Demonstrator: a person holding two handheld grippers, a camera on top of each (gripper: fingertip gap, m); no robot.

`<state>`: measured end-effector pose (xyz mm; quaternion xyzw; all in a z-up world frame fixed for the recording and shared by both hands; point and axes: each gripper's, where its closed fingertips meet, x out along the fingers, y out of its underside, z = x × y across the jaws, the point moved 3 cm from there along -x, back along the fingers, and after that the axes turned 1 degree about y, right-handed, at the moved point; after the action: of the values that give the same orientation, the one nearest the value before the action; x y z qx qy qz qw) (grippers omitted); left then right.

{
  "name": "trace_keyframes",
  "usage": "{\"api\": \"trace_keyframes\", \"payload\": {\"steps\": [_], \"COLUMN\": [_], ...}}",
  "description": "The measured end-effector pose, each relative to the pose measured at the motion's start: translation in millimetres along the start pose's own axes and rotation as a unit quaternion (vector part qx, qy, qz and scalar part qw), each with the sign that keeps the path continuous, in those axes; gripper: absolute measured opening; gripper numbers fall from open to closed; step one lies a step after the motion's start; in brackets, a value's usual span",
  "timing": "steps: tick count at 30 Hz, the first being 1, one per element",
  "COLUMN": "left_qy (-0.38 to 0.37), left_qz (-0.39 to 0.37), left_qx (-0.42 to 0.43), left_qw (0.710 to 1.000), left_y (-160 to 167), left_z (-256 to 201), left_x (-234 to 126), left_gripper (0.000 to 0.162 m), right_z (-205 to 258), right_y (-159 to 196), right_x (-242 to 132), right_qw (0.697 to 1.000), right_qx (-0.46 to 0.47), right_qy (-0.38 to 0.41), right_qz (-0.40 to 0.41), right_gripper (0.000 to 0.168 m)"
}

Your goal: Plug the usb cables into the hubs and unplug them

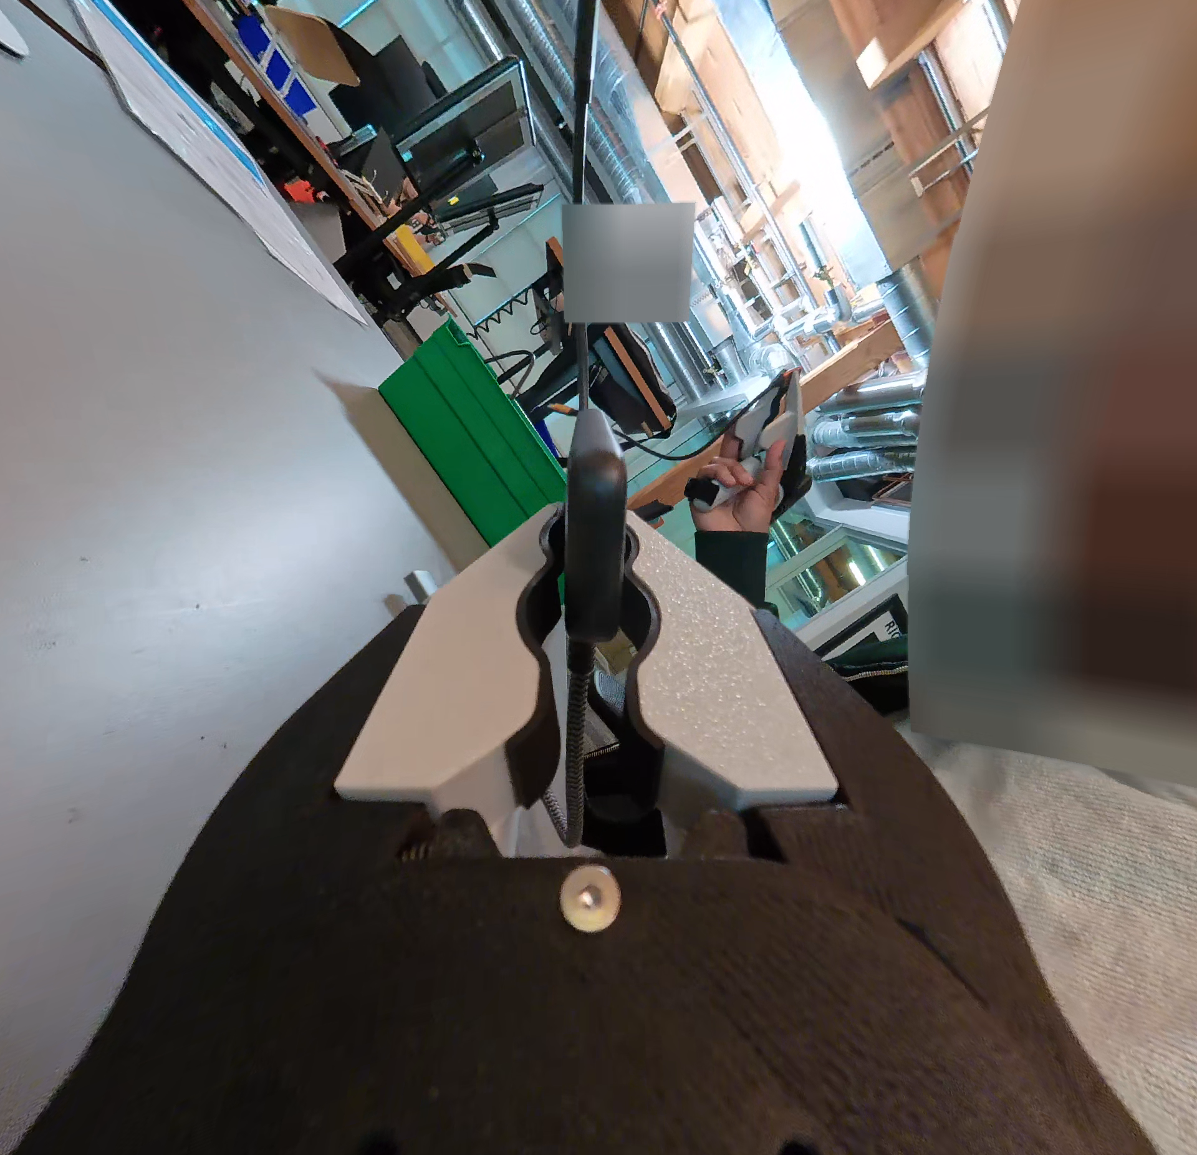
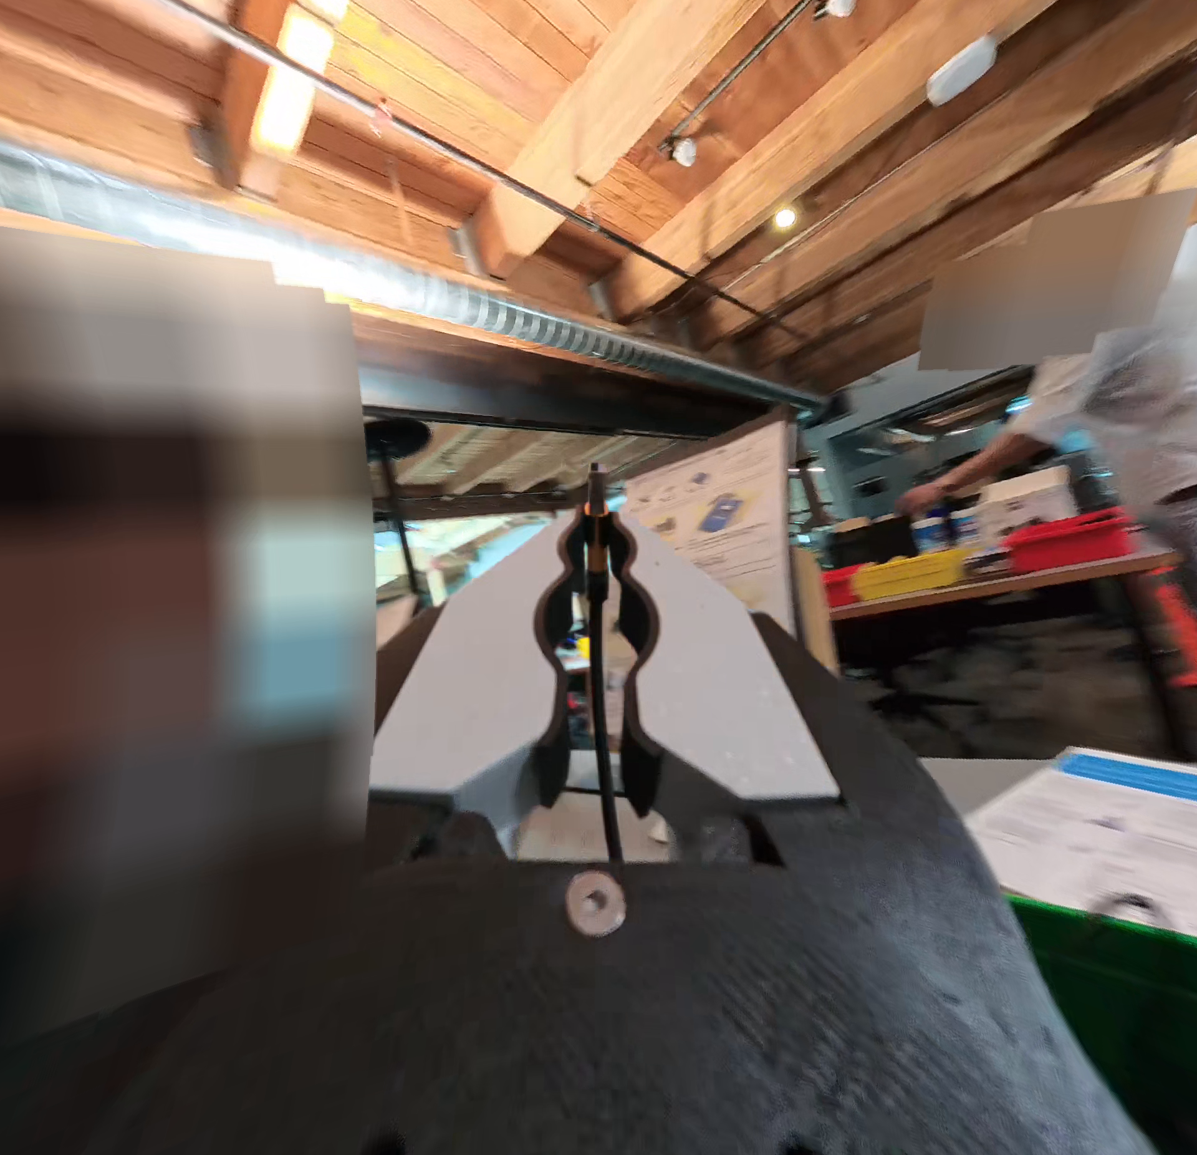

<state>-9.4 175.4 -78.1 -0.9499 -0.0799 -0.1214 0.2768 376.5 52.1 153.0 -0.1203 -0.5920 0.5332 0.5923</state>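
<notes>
**Desk:** What does the left wrist view give you?

**Me:** My left gripper [image 1: 594, 528] is tipped up toward the room. Its grey fingers [image 1: 706, 657] are narrow, clamped on a dark, flat USB hub [image 1: 594, 541] that stands edge-on between them and pokes out past the tips. The hub's braided lead [image 1: 575, 754] runs back down the gap toward the camera. A thin black cable [image 1: 585, 119] rises straight from the hub's far end. Behind it I see a green bin [image 1: 466, 430] against a grey wall [image 1: 162, 476], and farther right a hand [image 1: 745, 489] holding another gripper [image 1: 774, 421], well apart from mine.

**Desk:** And the right wrist view?

**Me:** It is blurred. My right gripper [image 2: 596, 528] points up at a wooden beam ceiling [image 2: 648, 119]. Its fingers [image 2: 699, 657] are nearly closed, pinching a USB plug [image 2: 596, 541] with an orange band right at the tips. The metal end sticks out beyond them, in the air and touching nothing. The plug's black cable [image 2: 605, 735] trails back through the gap toward the camera. Off to the right, a person's arm [image 2: 991, 469] reaches over a counter [image 2: 971, 589] carrying red and yellow bins [image 2: 1069, 541].
</notes>
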Motion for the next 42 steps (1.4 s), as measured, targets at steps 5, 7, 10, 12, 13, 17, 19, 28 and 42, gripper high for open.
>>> {"api": "trace_keyframes", "payload": {"steps": [5,7,10,12,13,17,19,28,42], "left_qy": [-0.006,-0.007,-0.01,-0.013,-0.014,-0.014,-0.014,-0.013,-0.015], "left_qz": [0.0,0.001,-0.001,-0.001,-0.002,-0.003,-0.003,-0.003,-0.005], "left_qx": [0.0,-0.001,-0.004,-0.006,-0.007,-0.006,-0.006,-0.017,-0.018], "left_qw": [1.0,1.0,1.0,1.0,1.0,1.0,1.0,1.0,1.0], "left_y": [0,1,1,1,1,1,1,2,2], "left_z": [2,3,4,6,6,5,6,7,7], "left_x": [0,0,0,0,0,-1,-1,0,0], "left_gripper": [0.009,0.009,0.009,0.009,0.009,0.009,0.009,0.009,0.009], "right_z": [-38,-44,-52,-60,-62,-57,-47,-19,-107], "right_y": [-5,-5,5,21,29,31,17,-20,93], "right_x": [-27,-38,-52,-59,-61,-68,-72,-92,-93], "right_qw": [0.991,0.985,0.968,0.955,0.951,0.939,0.932,0.888,0.909], "right_qx": [-0.071,-0.094,-0.154,-0.178,-0.184,-0.226,-0.258,-0.366,-0.042], "right_qy": [0.11,0.14,0.189,0.215,0.222,0.237,0.242,0.278,0.332], "right_qz": [0.031,0.035,0.061,0.096,0.112,0.102,0.074,0.021,0.248], "right_gripper": [0.005,0.005,0.005,0.005,0.005,0.006,0.006,0.006,0.081]}}
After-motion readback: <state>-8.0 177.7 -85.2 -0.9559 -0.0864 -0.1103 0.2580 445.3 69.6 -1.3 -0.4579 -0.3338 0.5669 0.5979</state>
